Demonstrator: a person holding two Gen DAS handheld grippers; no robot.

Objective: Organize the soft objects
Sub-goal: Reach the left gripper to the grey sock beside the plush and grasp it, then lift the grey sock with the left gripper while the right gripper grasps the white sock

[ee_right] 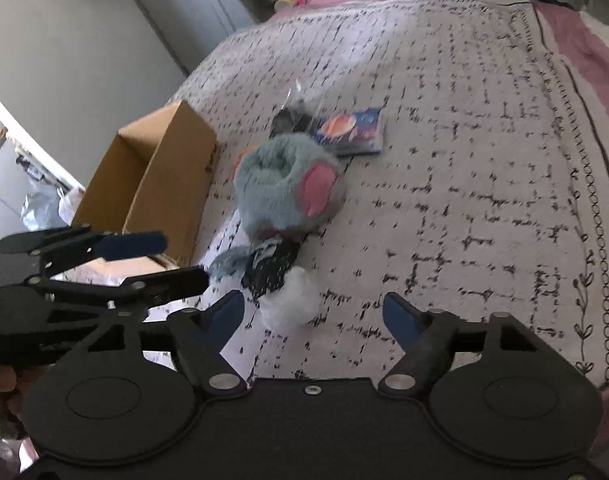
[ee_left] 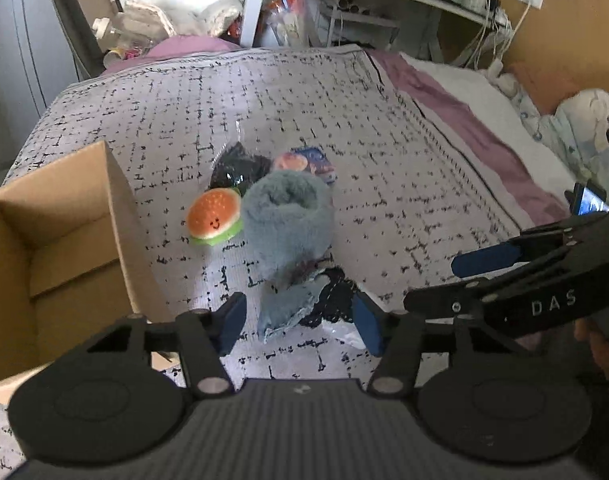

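We hold the left gripper (ee_left: 298, 322) and right gripper (ee_right: 312, 316) released, empty, above the bed (ee_left: 384, 120). The grey plush toy (ee_left: 286, 220) sits mid-quilt, touching the burger squishy (ee_left: 214, 216), which it nearly hides in the right wrist view. Blurred dark fabric (ee_right: 270, 266) and white fluff (ee_right: 290, 306) lie beside it; we cannot identify them. The cardboard box (ee_left: 64, 232) is cut off left.

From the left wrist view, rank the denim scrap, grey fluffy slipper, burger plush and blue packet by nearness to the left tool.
1. Denim scrap: right between the open left tool tips.
2. Grey fluffy slipper: just beyond, centre.
3. Burger plush: left of the slipper.
4. Blue packet: behind the slipper, farthest.
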